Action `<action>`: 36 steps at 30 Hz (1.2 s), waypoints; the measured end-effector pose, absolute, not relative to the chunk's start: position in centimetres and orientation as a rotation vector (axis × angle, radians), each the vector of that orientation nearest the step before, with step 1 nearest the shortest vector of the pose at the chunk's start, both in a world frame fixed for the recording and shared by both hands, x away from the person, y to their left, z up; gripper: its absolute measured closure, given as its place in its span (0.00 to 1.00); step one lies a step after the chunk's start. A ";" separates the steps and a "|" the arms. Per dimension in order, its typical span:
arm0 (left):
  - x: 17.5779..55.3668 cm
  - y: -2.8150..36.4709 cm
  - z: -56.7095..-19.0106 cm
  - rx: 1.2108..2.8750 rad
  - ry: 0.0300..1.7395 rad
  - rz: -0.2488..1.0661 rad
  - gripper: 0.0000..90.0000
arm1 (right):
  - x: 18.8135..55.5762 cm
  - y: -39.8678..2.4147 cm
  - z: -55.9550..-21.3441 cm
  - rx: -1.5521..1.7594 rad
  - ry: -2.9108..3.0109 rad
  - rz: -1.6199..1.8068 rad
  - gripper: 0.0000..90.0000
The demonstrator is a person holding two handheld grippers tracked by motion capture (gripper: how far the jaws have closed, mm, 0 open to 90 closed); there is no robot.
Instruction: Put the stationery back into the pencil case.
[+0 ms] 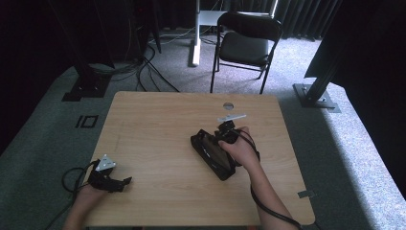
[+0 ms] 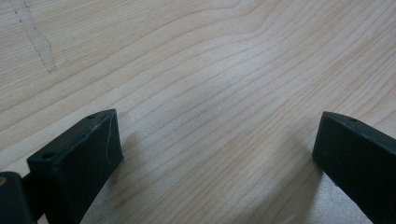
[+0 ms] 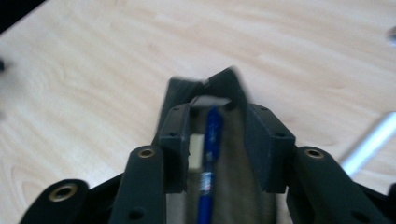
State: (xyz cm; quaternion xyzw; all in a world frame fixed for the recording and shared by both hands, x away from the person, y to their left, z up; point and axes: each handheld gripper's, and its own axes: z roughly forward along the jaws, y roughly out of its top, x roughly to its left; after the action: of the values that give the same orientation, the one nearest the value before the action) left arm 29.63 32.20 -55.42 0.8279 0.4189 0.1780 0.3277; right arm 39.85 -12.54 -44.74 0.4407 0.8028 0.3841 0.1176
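Between right claw (image 3: 219, 154) jaws, pencil case (image 1: 210, 152)

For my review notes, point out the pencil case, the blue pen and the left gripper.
pencil case (image 1: 210, 154): high view, its dark side wall.
blue pen (image 3: 213, 135): right gripper view, its barrel inside the case.
left gripper (image 1: 125, 182): high view, between its jaw tips.

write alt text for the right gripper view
Blurred close-up along the right gripper, its two black jaws around an open dark pencil case with a blue pen and a white eraser inside, above a pale wooden table.
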 end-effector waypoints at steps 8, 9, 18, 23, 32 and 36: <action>29.6 32.2 -55.4 2.167 1.098 0.466 0.02 | 42.6 -16.3 -45.8 1.444 2.204 1.046 0.67; 29.6 32.2 -55.4 2.167 1.098 0.466 0.02 | 43.0 -16.6 -46.2 1.461 2.191 1.025 0.67; 29.6 32.2 -55.4 2.168 1.097 0.466 0.02 | 45.7 -17.8 -50.3 1.641 2.124 0.908 0.67; 29.6 32.2 -55.4 2.168 1.096 0.466 0.02 | 46.3 -17.8 -51.9 1.692 2.113 0.880 0.68; 29.6 32.2 -55.4 2.168 1.096 0.466 0.02 | 46.8 -17.4 -53.0 1.712 2.146 0.813 0.77; 29.6 32.2 -55.4 2.168 1.097 0.466 0.02 | 46.9 -17.9 -53.1 1.744 2.132 0.816 0.84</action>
State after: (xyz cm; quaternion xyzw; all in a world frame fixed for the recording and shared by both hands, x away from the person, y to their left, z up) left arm 29.63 32.19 -55.42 0.8279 0.4189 0.1780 0.3278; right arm 46.92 -17.89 -53.11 0.6016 0.7354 0.2815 0.1338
